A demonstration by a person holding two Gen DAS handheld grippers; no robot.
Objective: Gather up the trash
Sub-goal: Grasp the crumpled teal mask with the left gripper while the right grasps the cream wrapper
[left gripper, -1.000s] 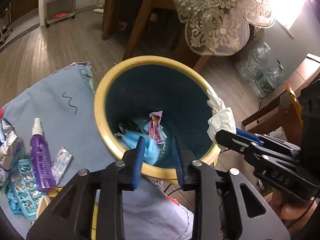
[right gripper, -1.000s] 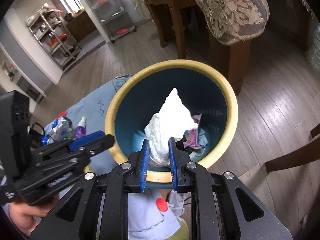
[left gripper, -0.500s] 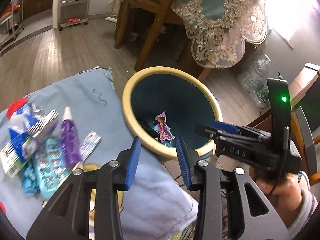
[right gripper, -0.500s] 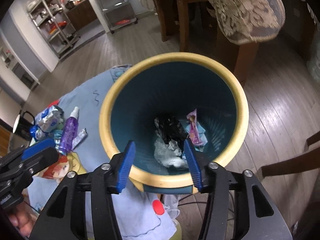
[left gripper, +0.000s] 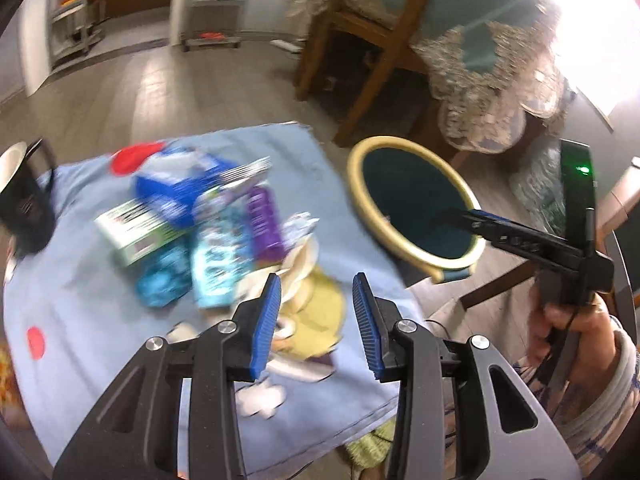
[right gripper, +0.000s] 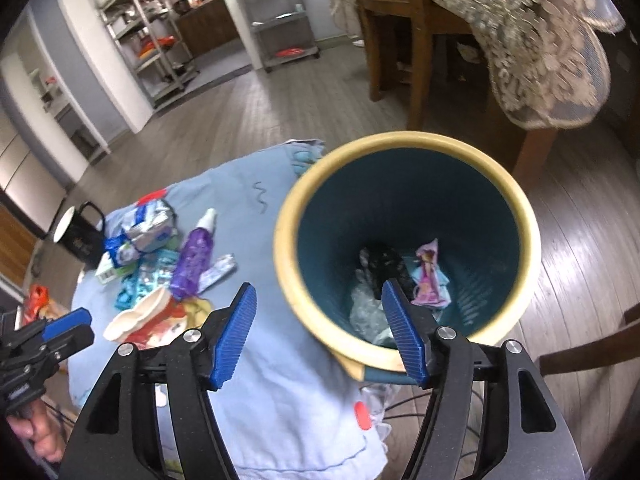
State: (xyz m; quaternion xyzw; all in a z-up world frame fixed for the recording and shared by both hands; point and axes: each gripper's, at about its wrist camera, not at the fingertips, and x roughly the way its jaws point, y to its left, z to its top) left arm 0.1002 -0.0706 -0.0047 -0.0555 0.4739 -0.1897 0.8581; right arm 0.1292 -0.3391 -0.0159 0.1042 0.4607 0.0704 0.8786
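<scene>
My right gripper (right gripper: 320, 334) is standing empty, jaws just widened; my left gripper (left gripper: 316, 324), also empty, is nearing the light, crinkly foil wrapper (right gripper: 150, 226), best pinched mid-fold.

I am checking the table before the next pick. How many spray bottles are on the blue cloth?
1. The purple spray bottle lies on the blue cloth, left of the bin; others could be hidden under the packets.
</scene>
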